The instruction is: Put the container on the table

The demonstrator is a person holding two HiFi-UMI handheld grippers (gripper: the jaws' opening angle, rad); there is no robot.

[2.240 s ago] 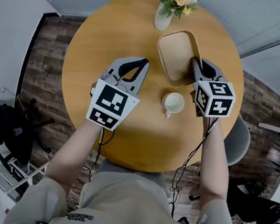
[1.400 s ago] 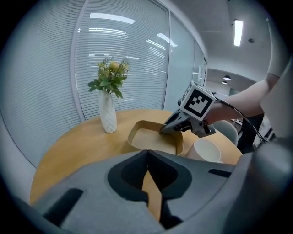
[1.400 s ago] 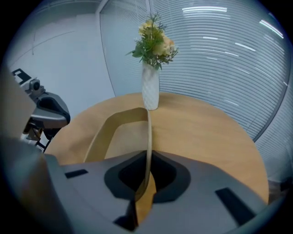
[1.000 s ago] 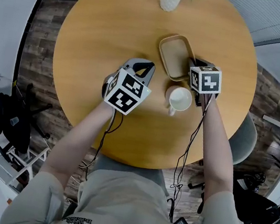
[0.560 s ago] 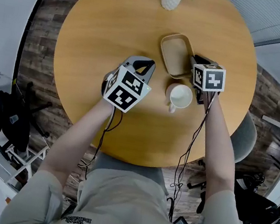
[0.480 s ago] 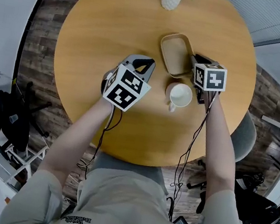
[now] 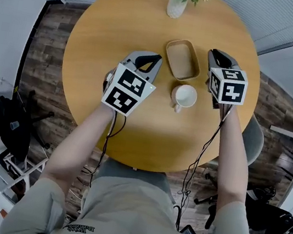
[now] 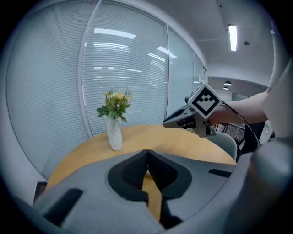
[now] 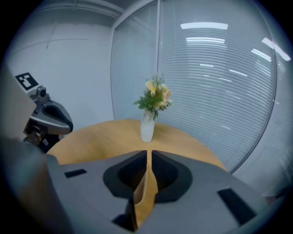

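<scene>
The tan oval container (image 7: 183, 60) lies flat on the round wooden table (image 7: 105, 29), just beyond a white mug (image 7: 184, 96). My right gripper (image 7: 215, 53) hovers to the container's right, apart from its rim; its jaws stand a narrow slit open with nothing between them (image 9: 149, 153). To the container's left is my left gripper (image 7: 152, 58), with its tips touching and empty (image 8: 147, 152). The container is hidden in both gripper views.
A white vase of flowers (image 7: 176, 5) stands at the table's far edge, also seen as the vase (image 8: 114, 132) and the vase (image 9: 147, 125). A grey chair (image 7: 253, 145) sits at the table's right. Window blinds lie beyond the table.
My right gripper has let go of the container's rim and drawn off to the right. The container now rests on the table. The left gripper has barely moved.
</scene>
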